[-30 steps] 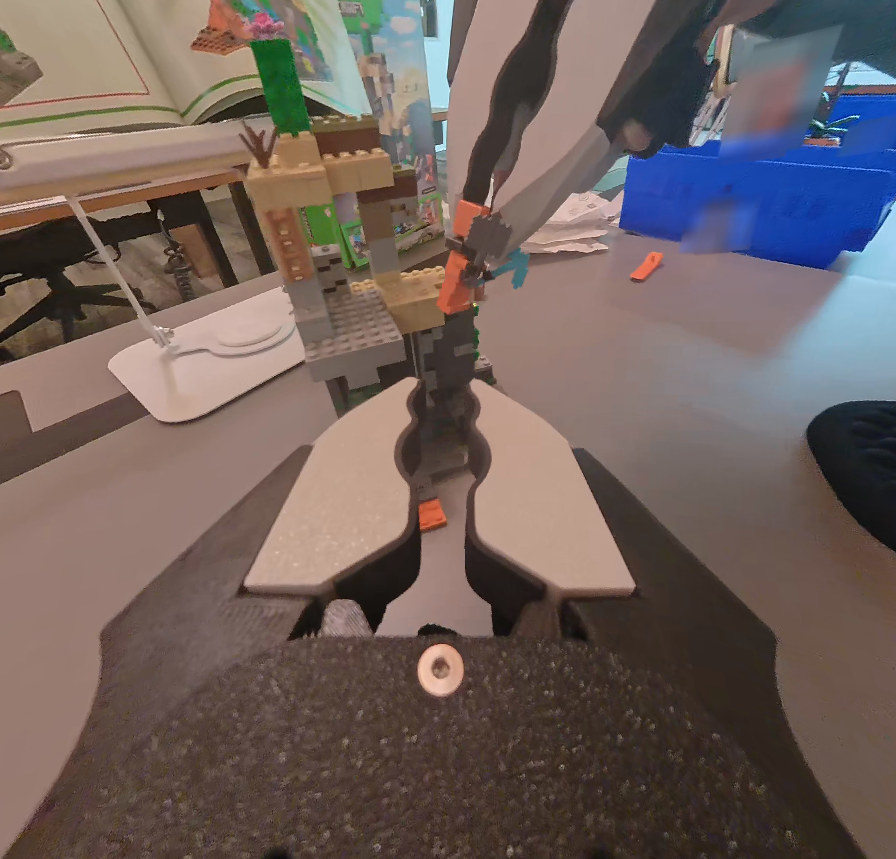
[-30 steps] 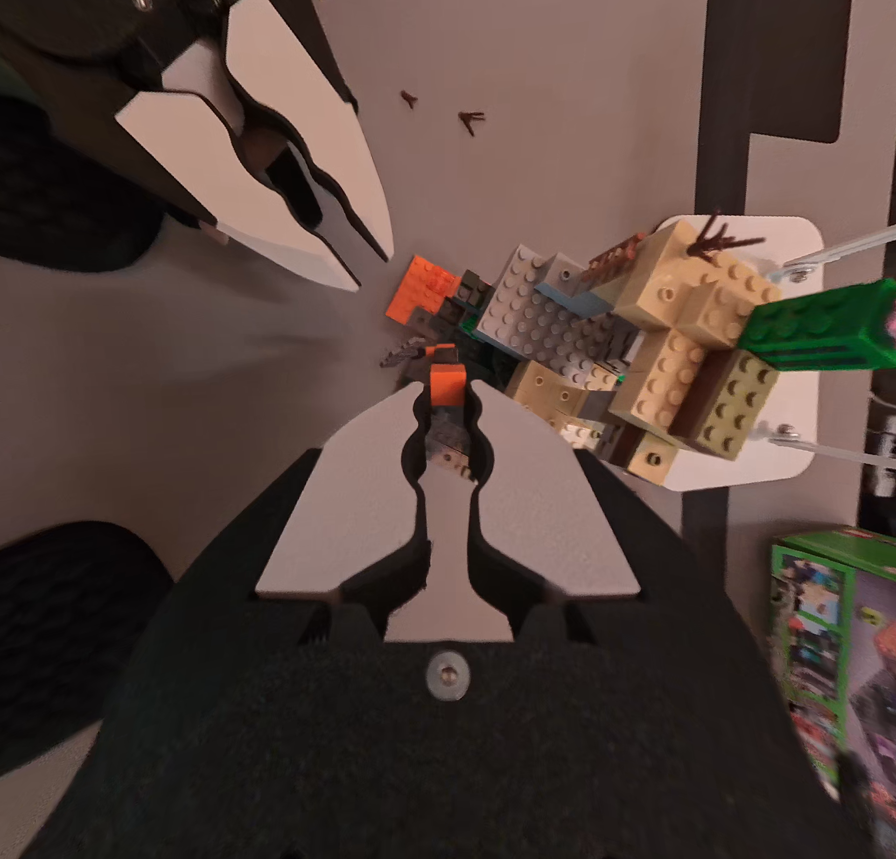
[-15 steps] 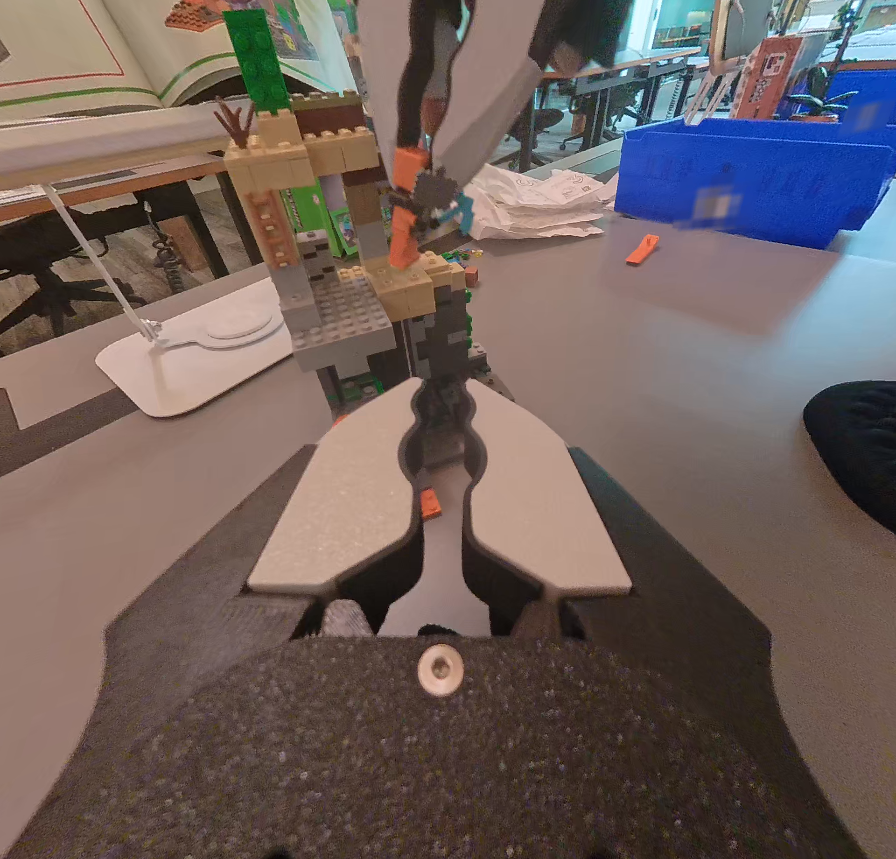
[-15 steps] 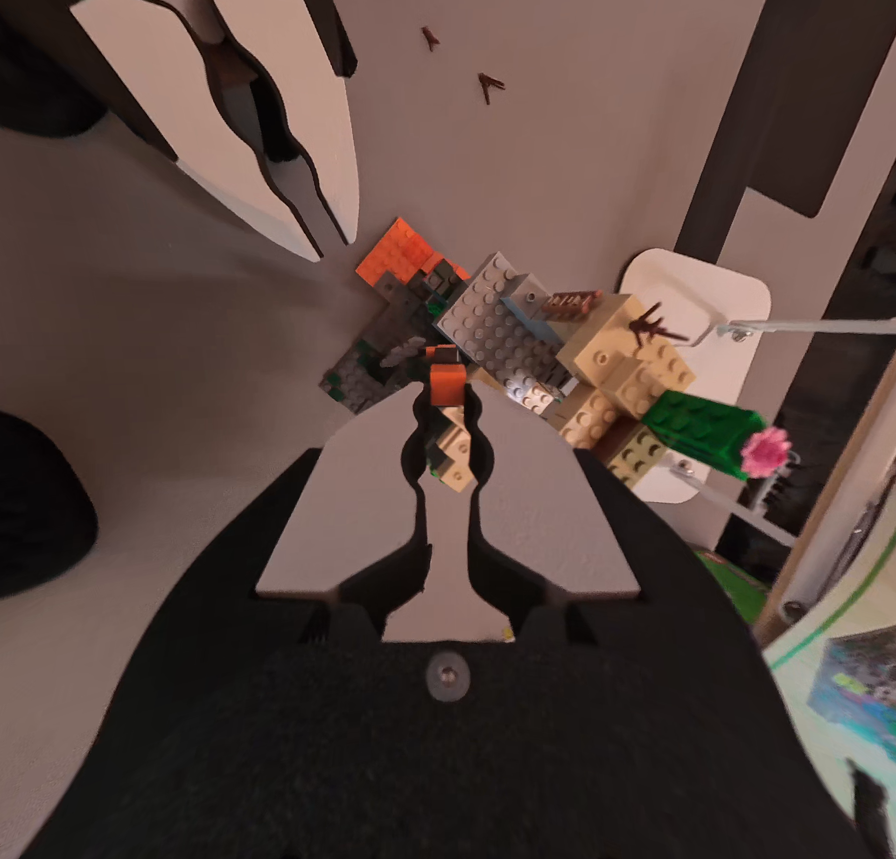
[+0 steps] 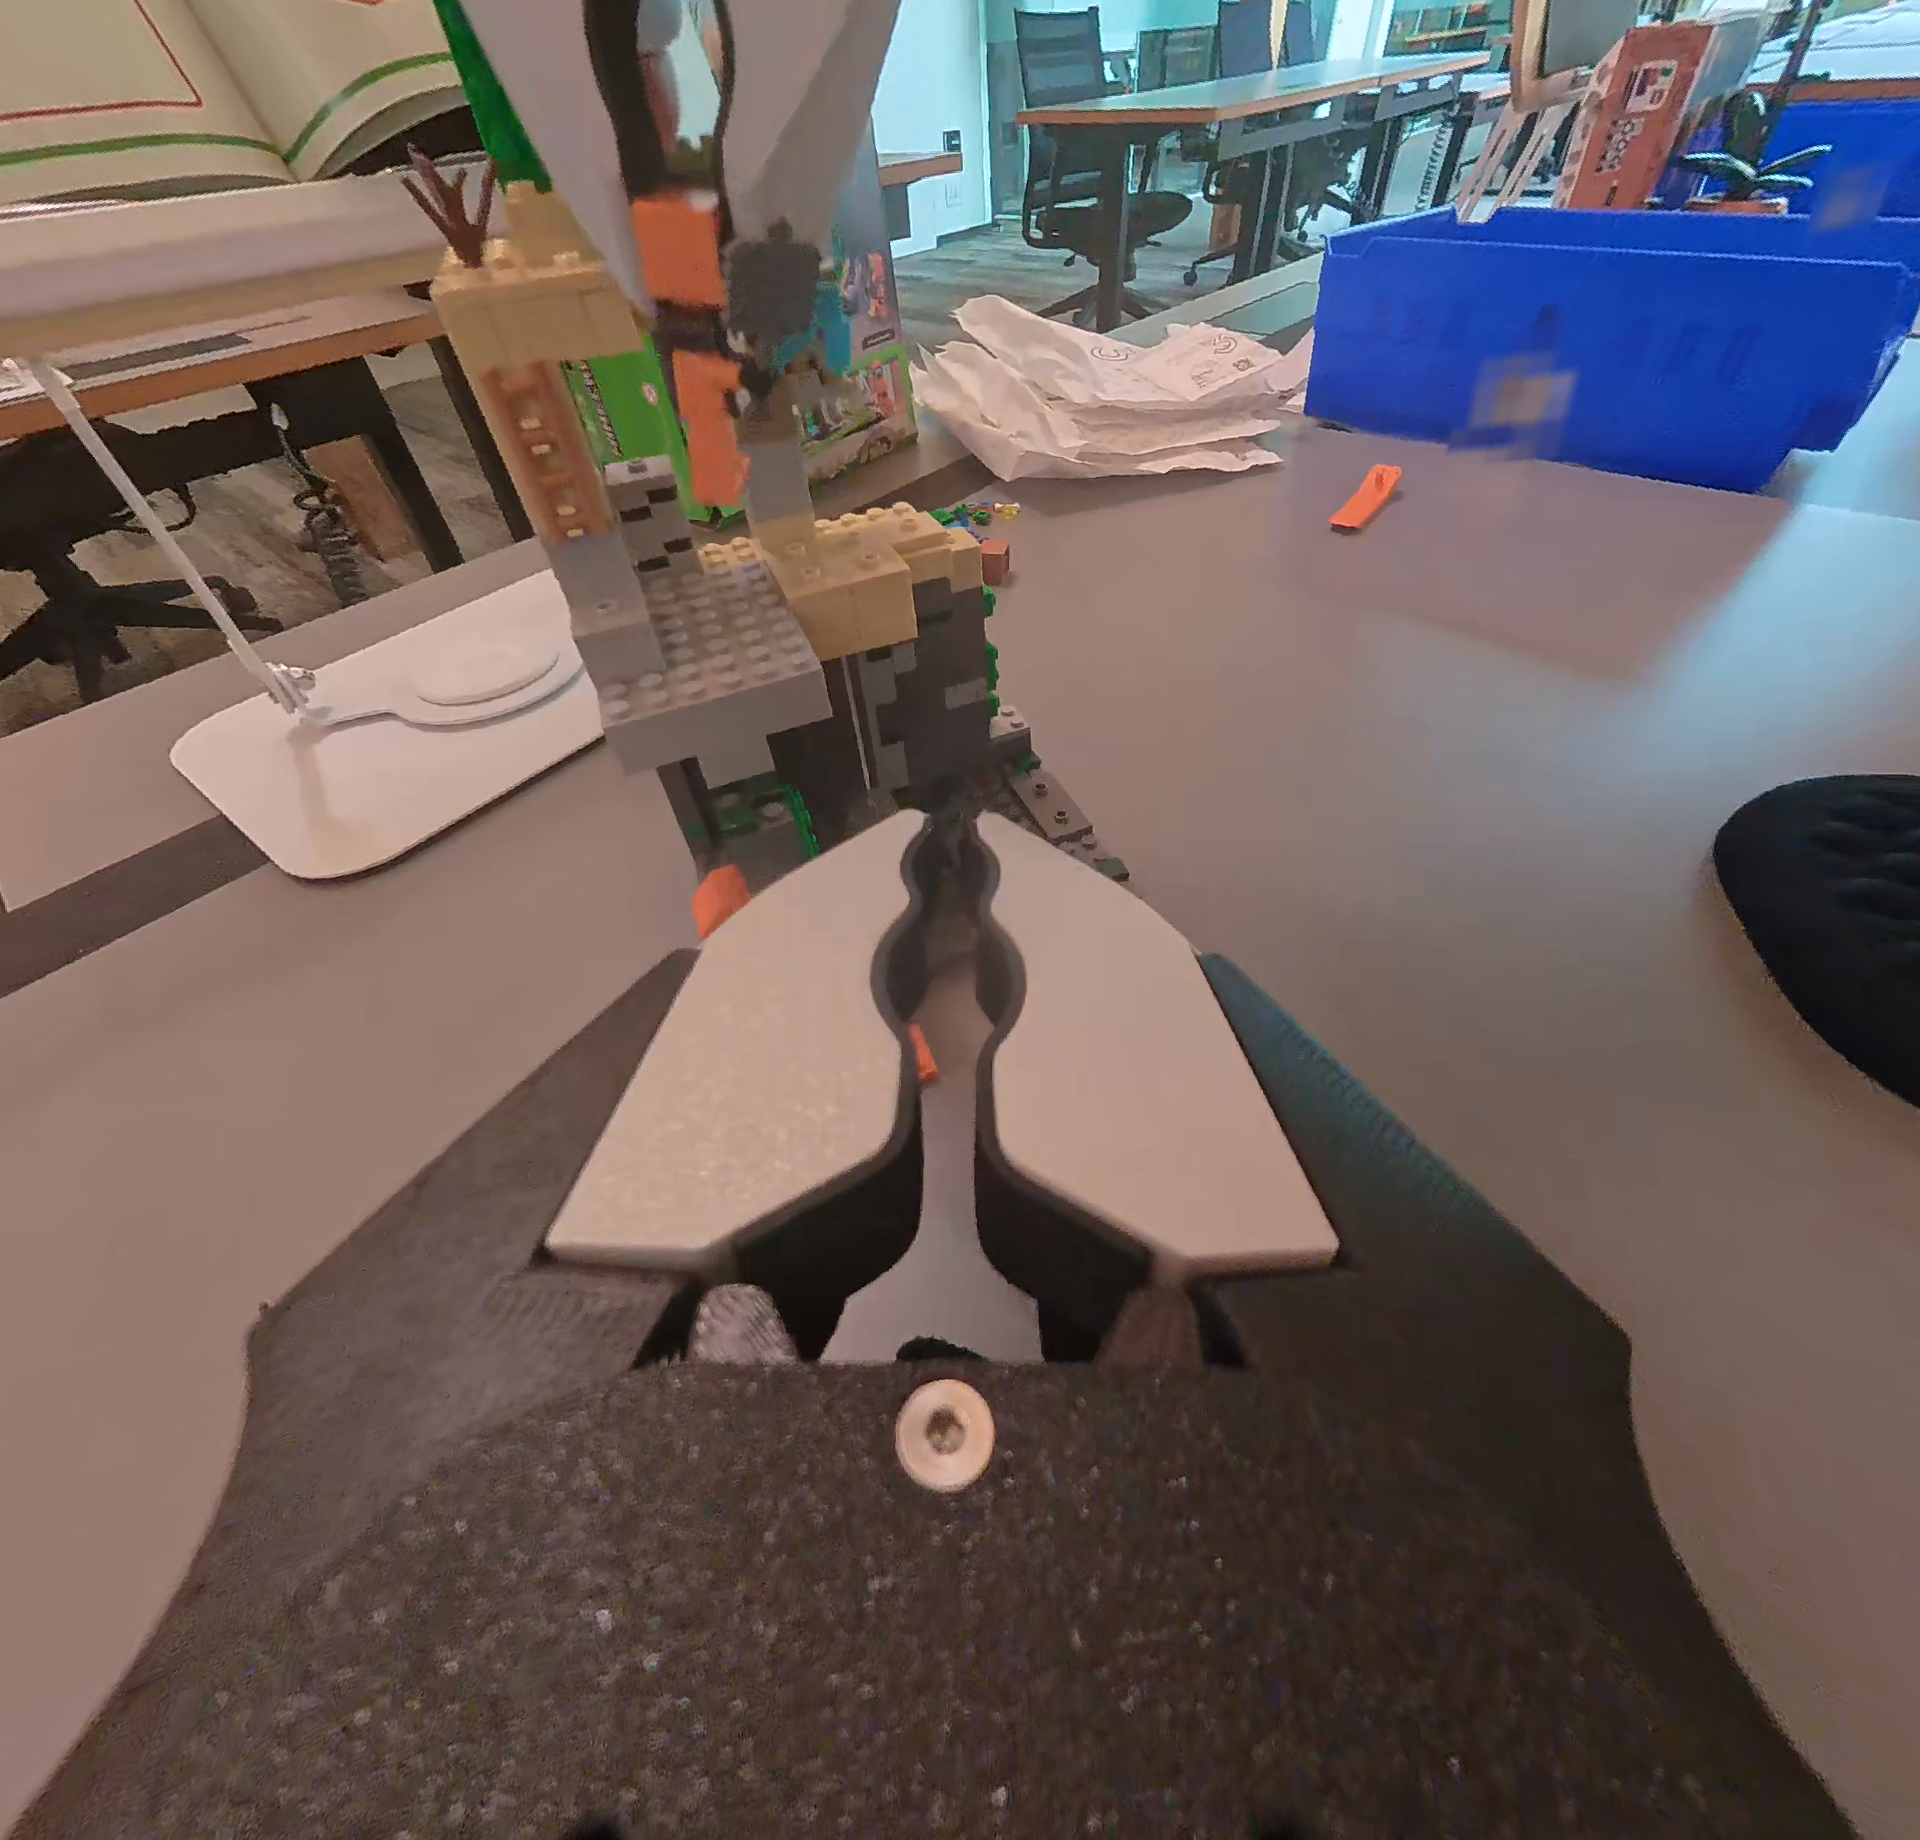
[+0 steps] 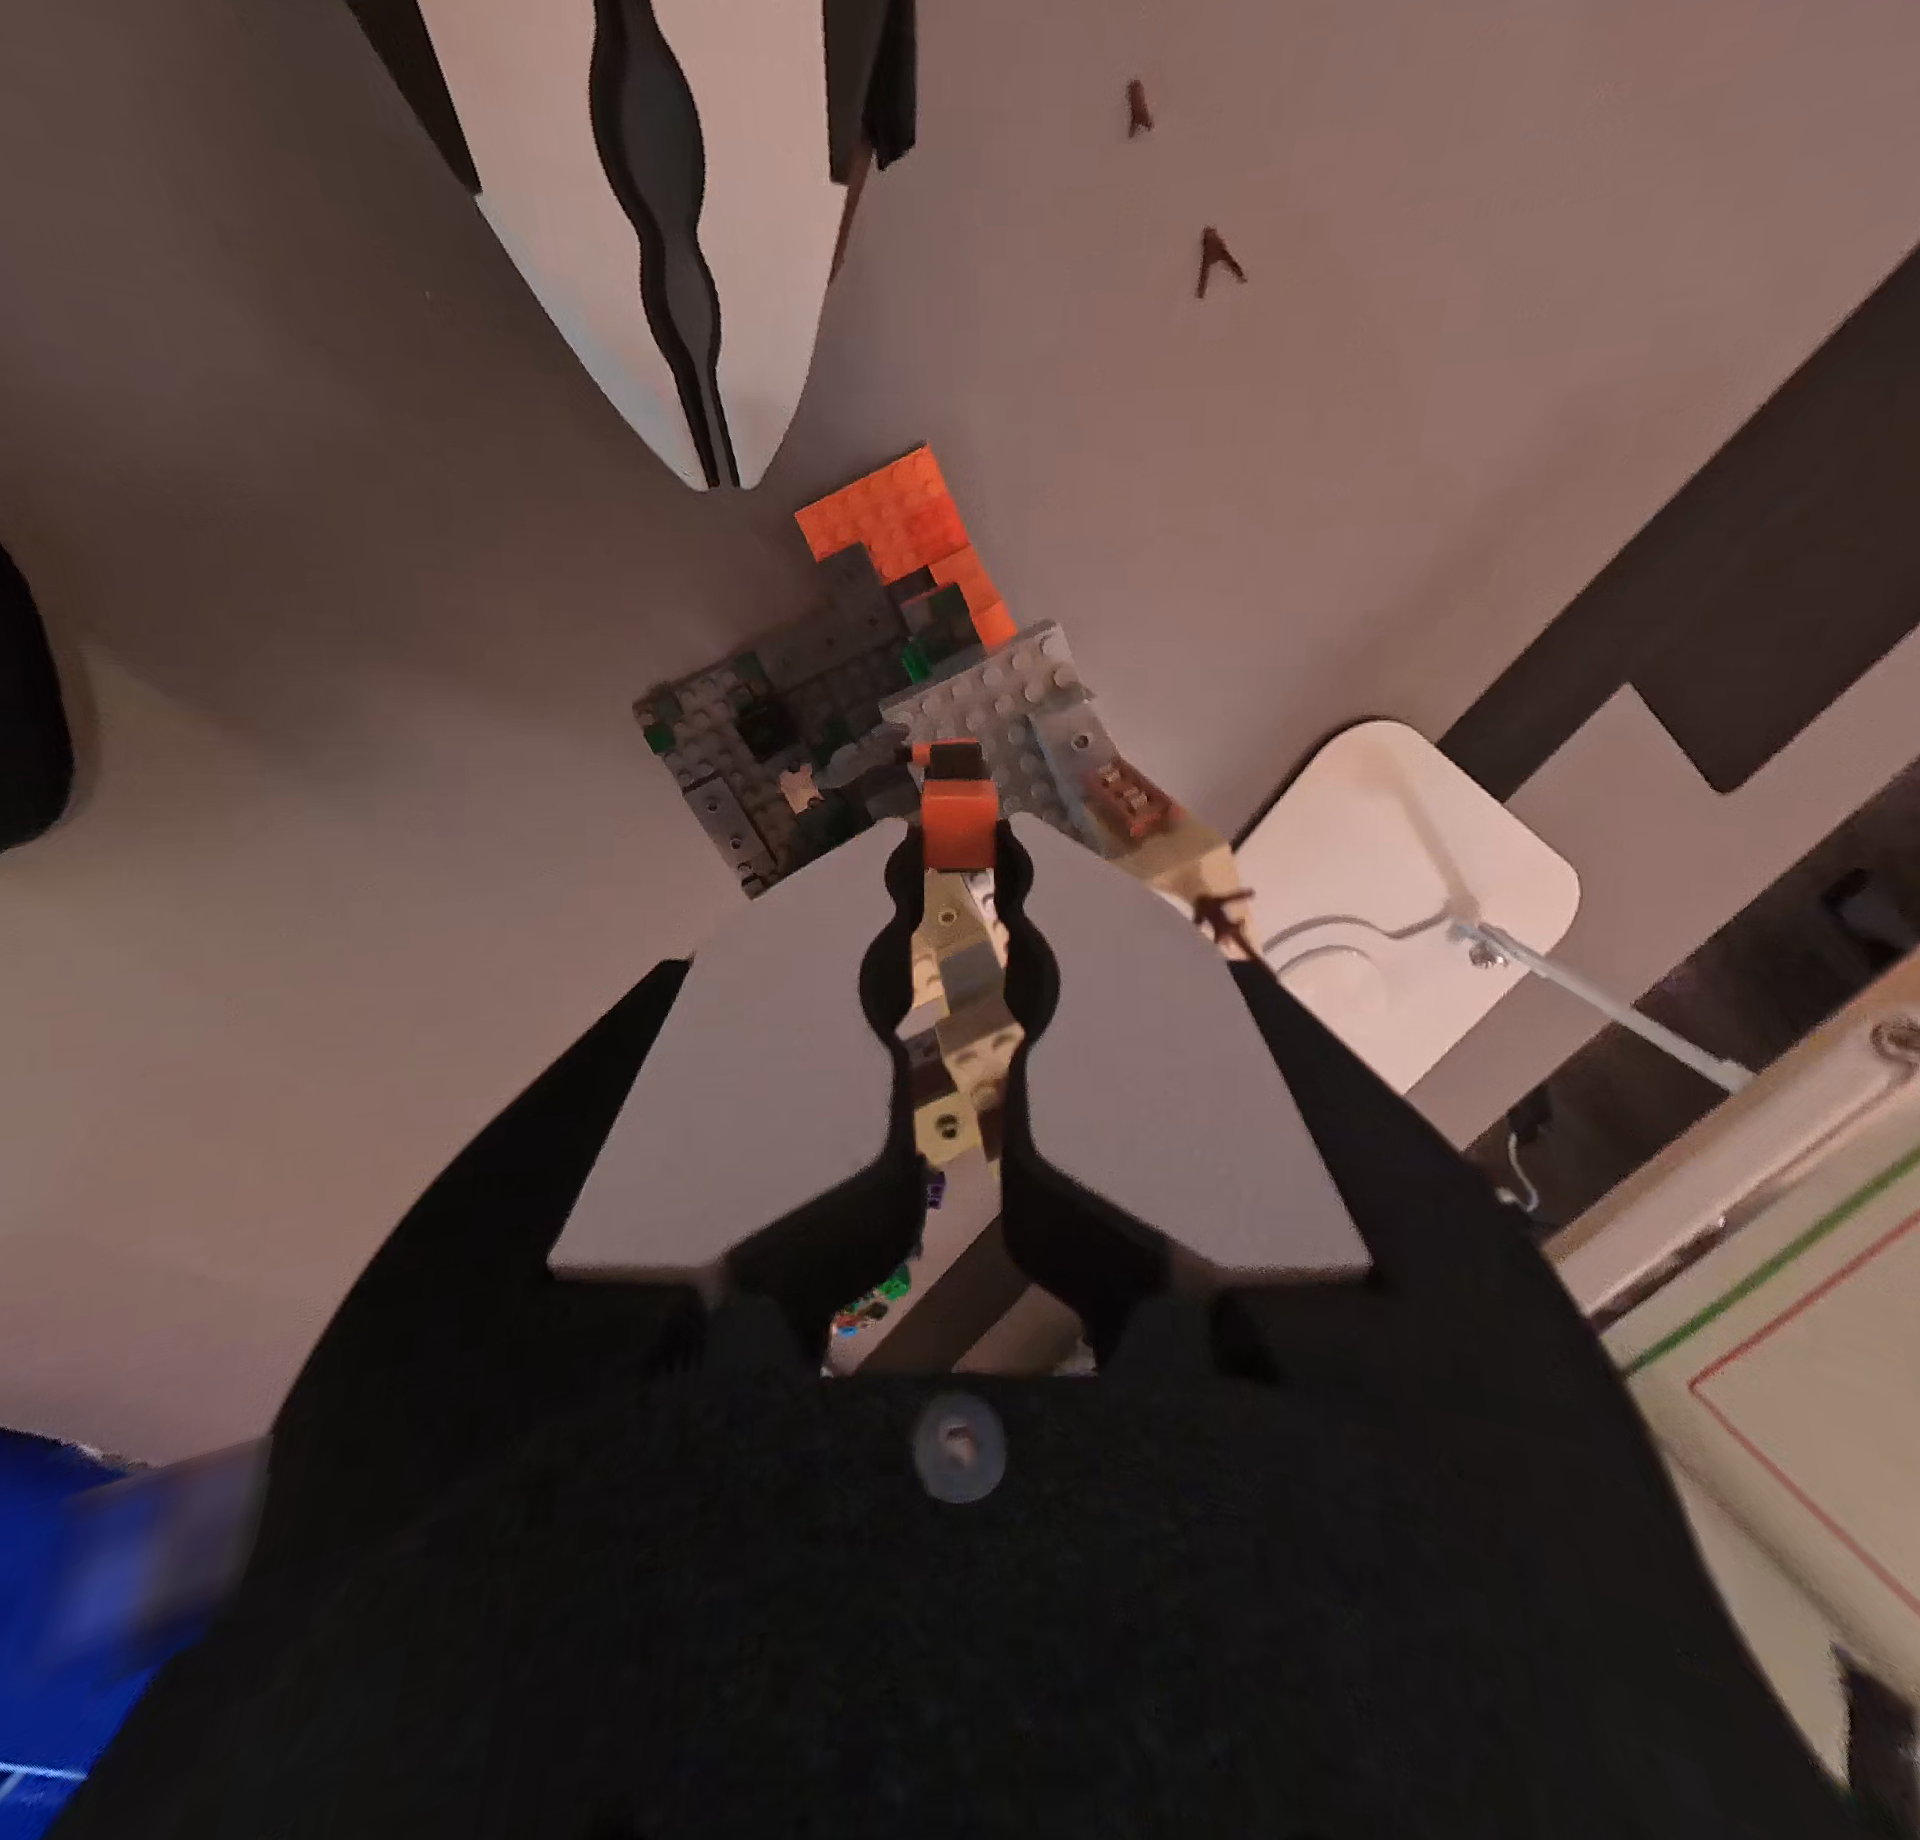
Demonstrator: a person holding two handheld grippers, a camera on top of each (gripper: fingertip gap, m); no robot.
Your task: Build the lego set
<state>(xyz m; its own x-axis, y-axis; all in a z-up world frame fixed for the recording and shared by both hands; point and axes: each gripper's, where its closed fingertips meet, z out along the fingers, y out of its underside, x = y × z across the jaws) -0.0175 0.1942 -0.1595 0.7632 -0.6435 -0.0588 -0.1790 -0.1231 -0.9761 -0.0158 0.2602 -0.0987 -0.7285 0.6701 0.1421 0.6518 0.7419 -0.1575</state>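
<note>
- Left gripper (image 5: pixel 951 834): low over the grey table (image 5: pixel 1455 751), jaws nearly together, tips at the near foot of the lego build (image 5: pixel 748 627). A dark piece of the build's base sits right at the tips; whether it is pinched or only touched I cannot tell.
- From above, in the right wrist view, the left gripper (image 6: pixel 727 471) reads as closed to a thin slit, its tips just beside the build's orange corner plate (image 6: pixel 894 523).
- Right gripper (image 6: pixel 961 834): pointing down over the build, jaws clamped on a small orange figure (image 6: pixel 958 824).
- In the left wrist view the right gripper (image 5: pixel 717 221) comes down from the top of frame; the orange figure (image 5: pixel 696 336) hangs from its tips, with a dark grey and teal bit at its right side. It hangs above the tan bricks and the grey studded plate (image 5: pixel 717 668); contact with them is unclear.
- Lego build: centre of table, dark grey and green base, tan tower on the left with a brown ladder (image 5: pixel 535 440) and a brown twig piece (image 5: pixel 452 206) on top.
- Left of build: white stand base (image 5: pixel 395 751) carrying an open instruction booklet (image 5: pixel 156 45).
- Far right: blue bin (image 5: pixel 1610 336). In front of it a loose orange piece (image 5: pixel 1366 497). Crumpled papers (image 5: pixel 1101 388) between bin and build.
- Two small brown pieces (image 6: pixel 1216 263) lie on the table well apart from the build.
</note>
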